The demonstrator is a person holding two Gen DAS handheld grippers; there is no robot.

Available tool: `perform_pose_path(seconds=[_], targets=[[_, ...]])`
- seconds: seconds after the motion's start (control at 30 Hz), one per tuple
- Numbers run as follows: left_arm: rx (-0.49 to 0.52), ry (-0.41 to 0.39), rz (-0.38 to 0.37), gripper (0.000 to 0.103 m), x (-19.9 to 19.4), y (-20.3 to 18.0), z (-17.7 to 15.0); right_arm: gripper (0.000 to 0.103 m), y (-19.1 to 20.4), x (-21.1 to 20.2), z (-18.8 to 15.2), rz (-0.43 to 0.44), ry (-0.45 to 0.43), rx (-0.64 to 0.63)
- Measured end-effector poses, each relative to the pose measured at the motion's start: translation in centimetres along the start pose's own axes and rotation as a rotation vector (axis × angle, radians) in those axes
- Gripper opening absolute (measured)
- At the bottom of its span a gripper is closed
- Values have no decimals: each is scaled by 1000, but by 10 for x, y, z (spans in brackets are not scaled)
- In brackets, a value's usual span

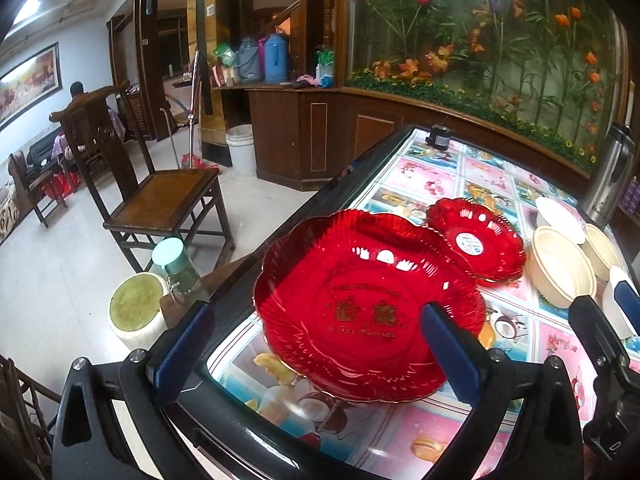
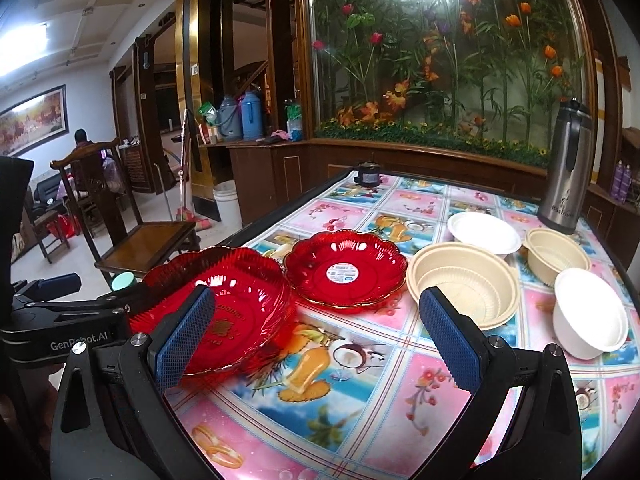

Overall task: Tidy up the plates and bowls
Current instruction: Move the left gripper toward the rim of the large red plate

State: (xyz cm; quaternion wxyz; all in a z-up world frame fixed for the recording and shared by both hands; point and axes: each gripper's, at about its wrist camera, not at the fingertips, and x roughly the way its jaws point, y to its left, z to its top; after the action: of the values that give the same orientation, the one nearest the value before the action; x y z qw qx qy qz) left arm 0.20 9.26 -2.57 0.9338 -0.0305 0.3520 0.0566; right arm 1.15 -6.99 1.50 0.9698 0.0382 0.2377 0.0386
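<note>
Bare tablecloth lies open nearside; plates, bowls and thermos crowd beyond.

Two red scalloped plates lie beside cream bowls and seemingly white bowls.

My large red plate and the small red plate beside it look like glossy, see-through ribbed plastic with gilt rims, throwing hard highlights. The cream bowls and white bowls look matt and slightly ribbed, like disposable plastic or pulp. My tongs' finger pads are blue, rough-textured rubber on matt black plastic, over a shiny printed tablecloth, with a brushed-metal flask behind.
</note>
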Motion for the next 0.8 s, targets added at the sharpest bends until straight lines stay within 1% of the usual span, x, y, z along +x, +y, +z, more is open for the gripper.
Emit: perform_pose_path(seconds=[0.37, 0.8], targets=[[-6, 21, 2, 103, 7, 3, -3, 103, -1, 9, -3, 32, 22, 35], [-17, 42, 3, 103, 16, 12, -4, 103, 5, 21, -5, 49, 54, 33]])
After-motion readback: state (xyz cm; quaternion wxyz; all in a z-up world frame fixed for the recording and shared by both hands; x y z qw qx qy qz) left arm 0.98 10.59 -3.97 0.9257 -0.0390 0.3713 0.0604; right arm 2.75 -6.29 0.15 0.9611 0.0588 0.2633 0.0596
